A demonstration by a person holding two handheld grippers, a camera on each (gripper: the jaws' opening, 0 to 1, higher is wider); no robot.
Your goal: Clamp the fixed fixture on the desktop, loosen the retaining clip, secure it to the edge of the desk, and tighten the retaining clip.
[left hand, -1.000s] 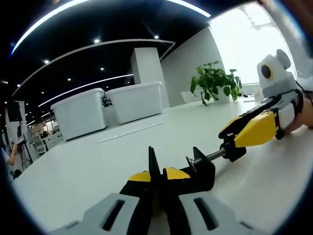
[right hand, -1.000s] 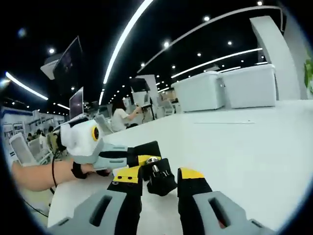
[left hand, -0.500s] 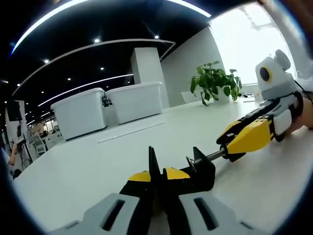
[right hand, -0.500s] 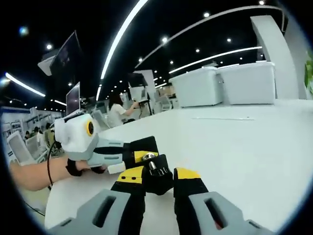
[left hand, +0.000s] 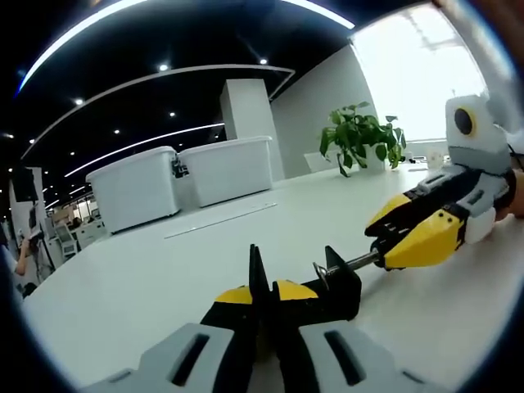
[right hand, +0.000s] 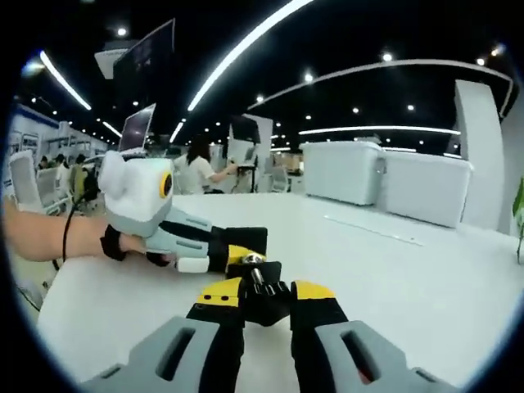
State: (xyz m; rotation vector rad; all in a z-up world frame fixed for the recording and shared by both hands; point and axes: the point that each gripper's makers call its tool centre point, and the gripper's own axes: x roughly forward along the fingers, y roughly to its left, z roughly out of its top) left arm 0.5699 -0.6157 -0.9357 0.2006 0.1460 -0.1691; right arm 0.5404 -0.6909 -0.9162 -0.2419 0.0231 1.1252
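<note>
The black clamp fixture [left hand: 327, 288] is held on the white desk [left hand: 147, 286] by the closed left gripper [left hand: 262, 307]; its screw knob [right hand: 260, 288] is pinched by the right gripper [right hand: 264, 304].

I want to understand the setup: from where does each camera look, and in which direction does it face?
Left gripper view: rides on the left gripper, looks along its shut jaws across the white desk toward bins and a plant; right gripper enters from the right.
Right gripper view: rides on the right gripper, looks across the desk toward office monitors; left gripper and a forearm show at left.
Shared: the black clamp, gripped by both, and the desk.
</note>
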